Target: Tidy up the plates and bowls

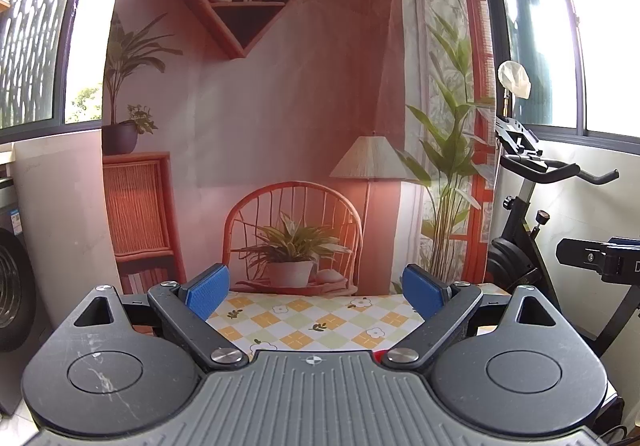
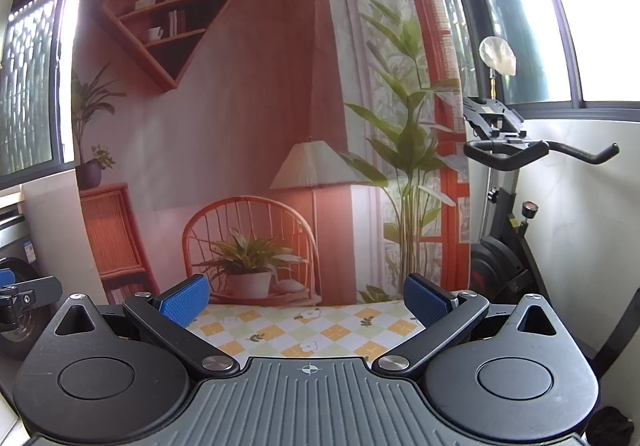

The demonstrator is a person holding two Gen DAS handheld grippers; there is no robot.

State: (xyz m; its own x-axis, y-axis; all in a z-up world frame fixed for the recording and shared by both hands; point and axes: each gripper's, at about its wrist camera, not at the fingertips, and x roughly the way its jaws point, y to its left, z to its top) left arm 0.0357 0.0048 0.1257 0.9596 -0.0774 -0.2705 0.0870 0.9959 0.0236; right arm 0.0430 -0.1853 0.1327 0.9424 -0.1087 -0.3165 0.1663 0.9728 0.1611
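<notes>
Both grippers we hold level above the near edge of the table, each one spread wide with nothing between its blue pads; our left gripper [image 1: 316,292] looks across the tablecloth [image 1: 320,320], a check of yellow, pale green and white with small flowers, and its left pad [image 1: 208,292] and right pad [image 1: 425,292] stand well apart over that cloth; our right gripper [image 2: 308,296] shows the same spread, pads on either side of the same checked cloth [image 2: 308,326]; of the plates and bowls we see none on the strip of cloth that shows in either view, so we cannot tell where they lie; only a small red sliver [image 1: 378,355] peeks out by the left gripper's body, too little to name; behind the table hangs a printed backdrop [image 1: 280,106] with a shelf, a lamp, a rattan chair and potted plants drawn on it; to the right of it stands an exercise bike [image 1: 528,206], seen in both views [image 2: 504,206]; at the right edge of the left view we catch part of the right gripper's black body [image 1: 600,258]; windows [image 1: 36,34] flank the backdrop, and a washing machine [image 1: 14,286] sits low on the left.
</notes>
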